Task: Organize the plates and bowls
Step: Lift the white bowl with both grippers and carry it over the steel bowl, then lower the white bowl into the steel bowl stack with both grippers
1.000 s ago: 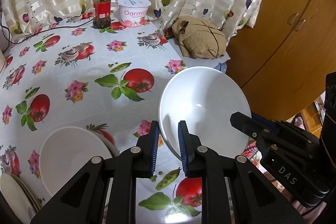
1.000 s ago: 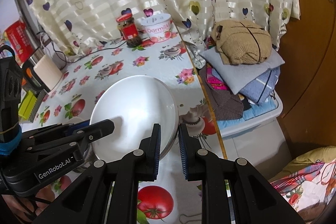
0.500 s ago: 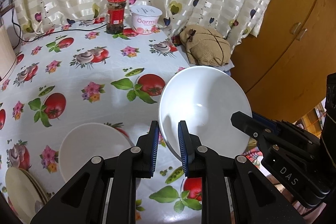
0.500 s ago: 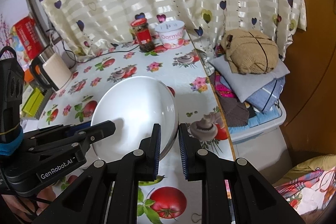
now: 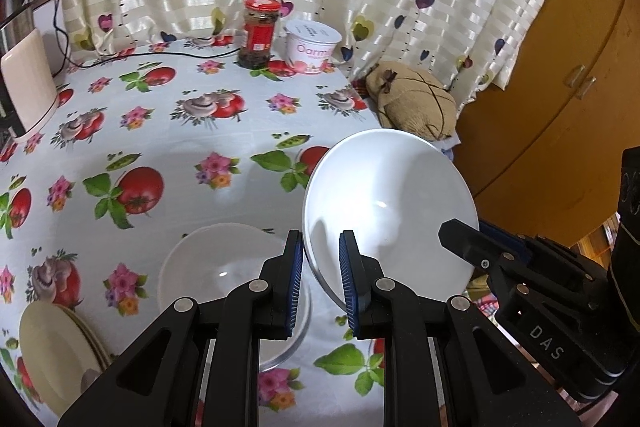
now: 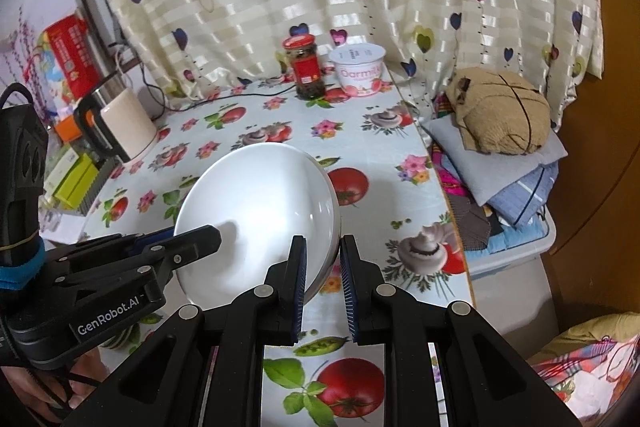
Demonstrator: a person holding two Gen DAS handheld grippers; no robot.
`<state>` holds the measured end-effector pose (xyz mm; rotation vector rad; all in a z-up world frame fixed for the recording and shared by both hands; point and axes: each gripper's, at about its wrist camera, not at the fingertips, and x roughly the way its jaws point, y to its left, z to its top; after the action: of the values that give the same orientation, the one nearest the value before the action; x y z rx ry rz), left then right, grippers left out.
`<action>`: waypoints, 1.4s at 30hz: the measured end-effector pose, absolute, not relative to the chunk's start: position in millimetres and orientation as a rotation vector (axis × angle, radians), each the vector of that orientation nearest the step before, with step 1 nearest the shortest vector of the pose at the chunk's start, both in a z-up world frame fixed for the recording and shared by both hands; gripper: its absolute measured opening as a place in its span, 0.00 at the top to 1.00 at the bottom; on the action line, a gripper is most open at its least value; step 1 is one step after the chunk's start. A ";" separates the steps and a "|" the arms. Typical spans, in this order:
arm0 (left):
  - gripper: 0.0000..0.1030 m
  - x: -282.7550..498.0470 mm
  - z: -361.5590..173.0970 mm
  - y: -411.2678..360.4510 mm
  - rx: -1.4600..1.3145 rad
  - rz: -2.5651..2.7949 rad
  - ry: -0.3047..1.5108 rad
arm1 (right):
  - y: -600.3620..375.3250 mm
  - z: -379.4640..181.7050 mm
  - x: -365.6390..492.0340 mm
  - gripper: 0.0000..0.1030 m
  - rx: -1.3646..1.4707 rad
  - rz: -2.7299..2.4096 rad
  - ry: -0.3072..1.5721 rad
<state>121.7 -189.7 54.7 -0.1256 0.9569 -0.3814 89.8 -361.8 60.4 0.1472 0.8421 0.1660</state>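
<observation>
A large white bowl [image 5: 390, 211] hangs above the flowered tablecloth, held by both grippers at opposite edges. My left gripper [image 5: 320, 267] is shut on its left rim. My right gripper [image 6: 323, 267] is shut on its right rim, where the same bowl [image 6: 256, 211] shows. A second white bowl [image 5: 224, 271] rests on the table just below the left fingers. A stack of cream plates [image 5: 56, 351] lies at the lower left of the left wrist view. The other gripper's finger reaches in over the far rim in each view.
A red-lidded jar [image 5: 260, 31] and a yogurt tub [image 5: 312, 47] stand at the back by the curtain. A kettle [image 6: 124, 123] and boxes sit at the table's left. Folded cloth and a tan cushion [image 6: 500, 111] lie right of the table edge, before a wooden cabinet [image 5: 560, 99].
Both grippers have carried the white bowl to the left and slightly up. The bowl on the table, earlier off to the lower left, now lies right under the left fingers.
</observation>
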 end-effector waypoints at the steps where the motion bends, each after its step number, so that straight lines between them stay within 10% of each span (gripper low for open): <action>1: 0.81 121.1 54.3 -185.9 -0.128 -0.375 0.957 | -358.9 60.2 90.0 0.84 0.145 0.172 0.843; 42: 0.81 112.4 9.6 -114.3 -0.190 -0.210 1.078 | -277.2 13.9 115.0 0.83 0.091 0.340 0.982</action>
<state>112.4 -114.3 9.6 -0.1904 1.0785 -0.2095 115.0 -277.2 13.9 0.0909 0.9816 0.3398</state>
